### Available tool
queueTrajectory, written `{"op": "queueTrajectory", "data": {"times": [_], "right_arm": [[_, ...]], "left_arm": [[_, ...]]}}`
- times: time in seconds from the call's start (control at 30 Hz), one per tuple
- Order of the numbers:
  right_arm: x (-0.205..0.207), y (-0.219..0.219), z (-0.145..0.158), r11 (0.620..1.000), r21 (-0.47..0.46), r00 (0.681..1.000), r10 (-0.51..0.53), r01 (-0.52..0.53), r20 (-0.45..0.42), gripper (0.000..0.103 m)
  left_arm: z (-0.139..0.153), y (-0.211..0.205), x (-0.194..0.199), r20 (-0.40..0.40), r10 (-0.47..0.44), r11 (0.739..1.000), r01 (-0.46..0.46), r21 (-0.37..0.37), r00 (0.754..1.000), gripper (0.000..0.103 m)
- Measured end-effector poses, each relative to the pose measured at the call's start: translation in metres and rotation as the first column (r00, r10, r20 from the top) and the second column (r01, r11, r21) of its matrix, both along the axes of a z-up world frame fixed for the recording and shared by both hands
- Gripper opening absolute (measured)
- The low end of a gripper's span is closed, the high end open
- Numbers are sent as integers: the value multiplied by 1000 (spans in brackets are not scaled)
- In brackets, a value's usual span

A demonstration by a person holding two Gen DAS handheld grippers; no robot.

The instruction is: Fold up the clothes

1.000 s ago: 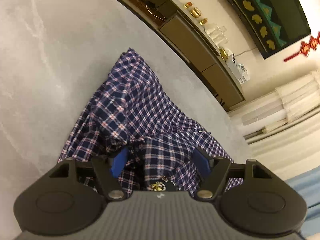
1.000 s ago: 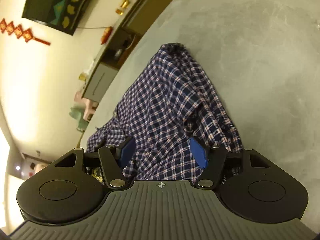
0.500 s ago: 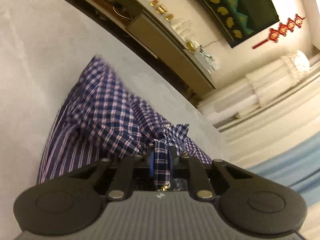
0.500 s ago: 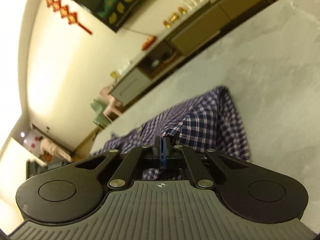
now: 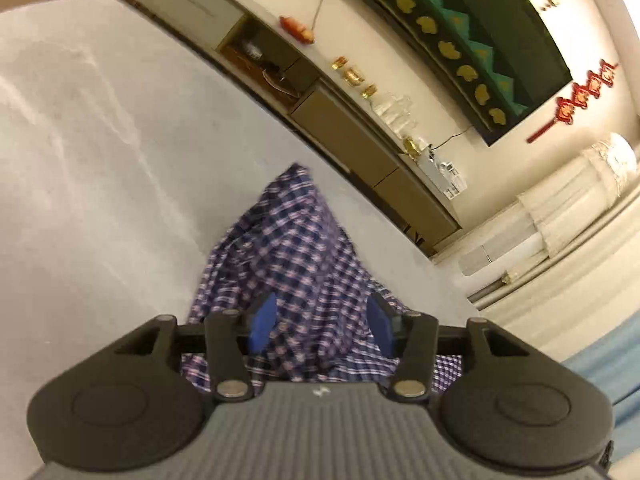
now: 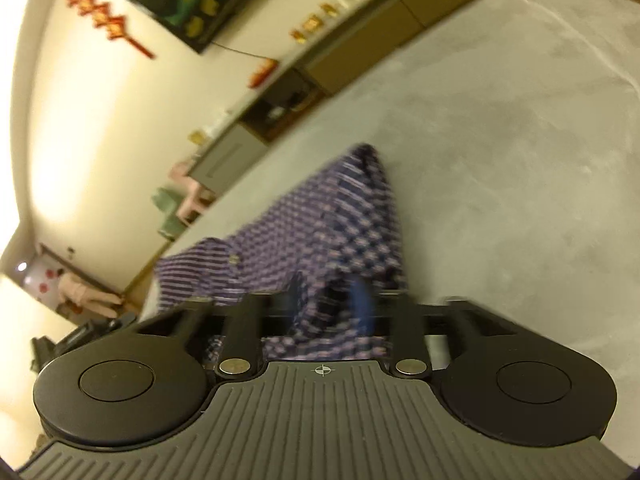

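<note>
A navy plaid shirt (image 5: pixel 296 264) lies bunched on the grey table (image 5: pixel 88 168). My left gripper (image 5: pixel 320 322) is open, its blue pads either side of a fold of the shirt, with the cloth passing loosely between them. In the right wrist view the same shirt (image 6: pixel 332 224) runs from the gripper toward the far table edge, blurred by motion. My right gripper (image 6: pixel 332 304) is open, its blue pads apart with shirt cloth between them.
A long sideboard (image 5: pixel 352 128) with small gold items and glasses stands past the table's far edge. A dark wall panel (image 5: pixel 460 28) and red hangings are on the wall. Bare grey tabletop (image 6: pixel 520 160) extends to the right of the shirt.
Both grippers were shut on pinches of the shirt half a second ago; both have opened now and let go. The shirt has dropped back into a heap on the table.
</note>
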State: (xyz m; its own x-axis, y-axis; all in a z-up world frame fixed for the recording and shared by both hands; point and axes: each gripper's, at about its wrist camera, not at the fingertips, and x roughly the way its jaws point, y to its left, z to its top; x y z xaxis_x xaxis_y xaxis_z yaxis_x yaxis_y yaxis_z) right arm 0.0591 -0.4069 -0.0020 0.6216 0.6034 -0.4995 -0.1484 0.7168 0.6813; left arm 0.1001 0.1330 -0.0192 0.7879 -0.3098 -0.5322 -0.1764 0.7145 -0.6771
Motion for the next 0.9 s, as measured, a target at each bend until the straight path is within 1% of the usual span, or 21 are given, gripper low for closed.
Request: {"op": "queueTrajectory", "data": {"times": [0.07,0.13,0.17,0.23,0.27,0.3,0.33,0.37,0.4,0.43,0.47,0.53,0.6,0.73,0.77,0.83,0.87,0.9], "right_arm": [[0,12,-2,998,10,999,54,-54,-3,59],[3,29,-7,996,-4,995,93,-93,-32,60],[5,38,-9,994,-17,993,109,-110,-47,60],[11,57,-15,990,-69,991,117,-122,-64,60],[14,62,-17,990,-80,991,114,-119,-64,60],[17,66,-18,990,-85,992,105,-111,-65,56],[20,71,-19,991,-90,993,97,-103,-66,53],[23,73,-21,991,-90,994,90,-96,-70,35],[25,72,-22,993,-77,993,84,-90,-78,4],[26,68,-21,995,-64,994,75,-80,-79,3],[27,65,-21,996,-51,995,65,-70,-81,1],[24,59,-15,997,-48,997,57,-59,-54,0],[16,52,-9,996,-61,998,58,-59,-22,0],[9,36,-15,995,-102,999,15,-19,-40,0],[9,33,-17,994,-104,999,8,-13,-46,0],[15,29,-23,998,-67,997,17,-21,-69,0],[17,27,-27,999,-33,997,12,-15,-81,7],[19,26,-30,1000,-2,996,8,-8,-92,12]], "left_arm": [[-18,-1,9,-63,-5,1000,3,-26,998,50],[-31,-6,20,-101,-30,999,28,-18,994,50],[-34,-11,26,-96,-32,999,32,7,995,50],[-31,-16,37,-49,-29,996,32,77,998,50],[-29,-18,41,-24,-27,994,30,108,999,50],[-28,-18,45,-5,-29,992,29,120,1000,49],[-28,-17,47,6,-28,993,27,116,1000,49],[-28,-16,47,16,-28,994,27,104,999,39],[-26,-14,43,23,-30,995,27,94,999,21],[-23,-12,40,31,-30,996,27,85,999,13],[-19,-11,35,43,-29,997,26,78,999,10],[-10,-9,24,66,-35,997,30,70,997,10],[-5,-12,18,67,-47,996,41,81,997,12],[-16,-9,17,22,-27,995,25,94,999,12],[-20,-8,18,13,-25,995,24,93,1000,14],[-24,-4,22,13,-33,997,31,77,999,23],[-27,-2,24,15,-35,997,33,71,999,32],[-28,-1,23,24,-30,997,28,74,999,39]]}}
